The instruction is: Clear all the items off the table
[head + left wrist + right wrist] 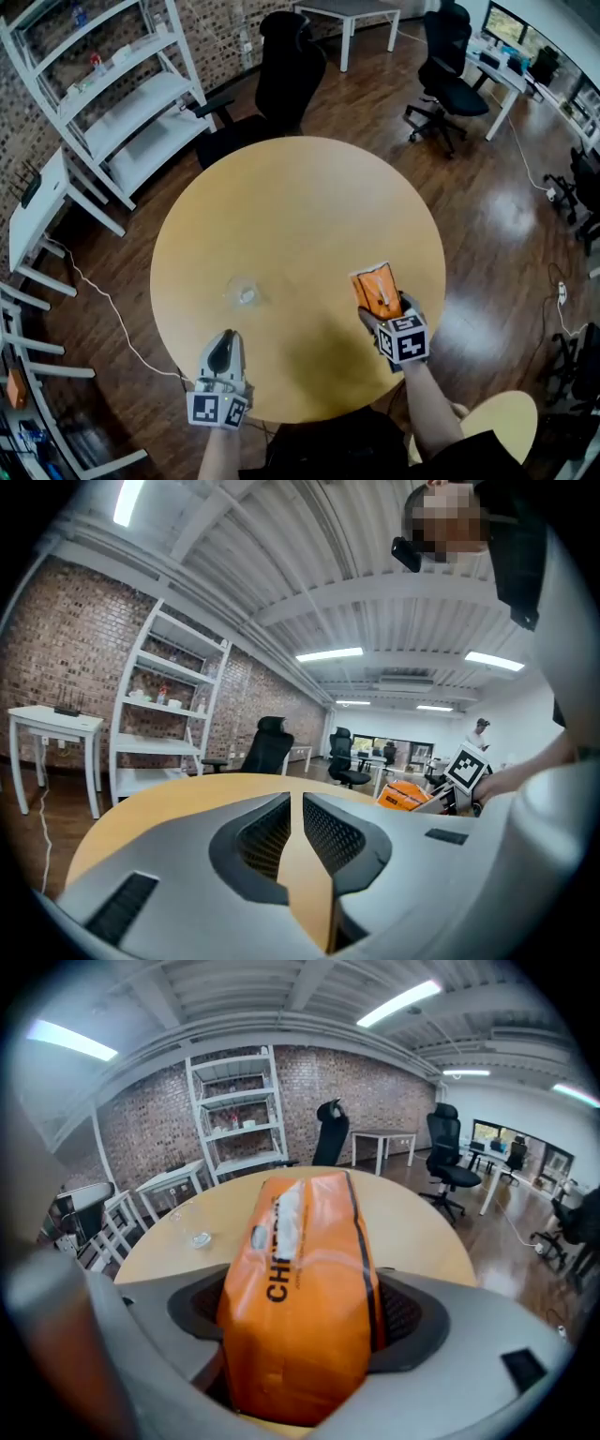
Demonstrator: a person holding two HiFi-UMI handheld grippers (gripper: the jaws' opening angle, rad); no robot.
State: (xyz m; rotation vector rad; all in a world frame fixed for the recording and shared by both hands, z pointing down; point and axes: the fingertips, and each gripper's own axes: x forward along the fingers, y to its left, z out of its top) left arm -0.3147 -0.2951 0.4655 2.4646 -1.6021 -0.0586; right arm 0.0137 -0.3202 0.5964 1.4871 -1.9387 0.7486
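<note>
An orange snack packet (375, 289) with dark lettering stands between the jaws of my right gripper (380, 314), which is shut on it just above the round wooden table (281, 206). In the right gripper view the packet (305, 1288) fills the space between the jaws of the right gripper (300, 1335). A small clear item (247, 294) lies on the table left of centre; it also appears in the right gripper view (199, 1237). My left gripper (223, 349) hovers at the table's near edge, its jaws nearly together with nothing between them. In its own view the left gripper (295, 808) faces across the tabletop.
A black office chair (281, 80) stands behind the table. White shelving (122, 94) lines the brick wall at the left. Another black chair (450, 75) and white desks (511, 66) are at the back right. A round wooden stool (492, 422) sits by my right side.
</note>
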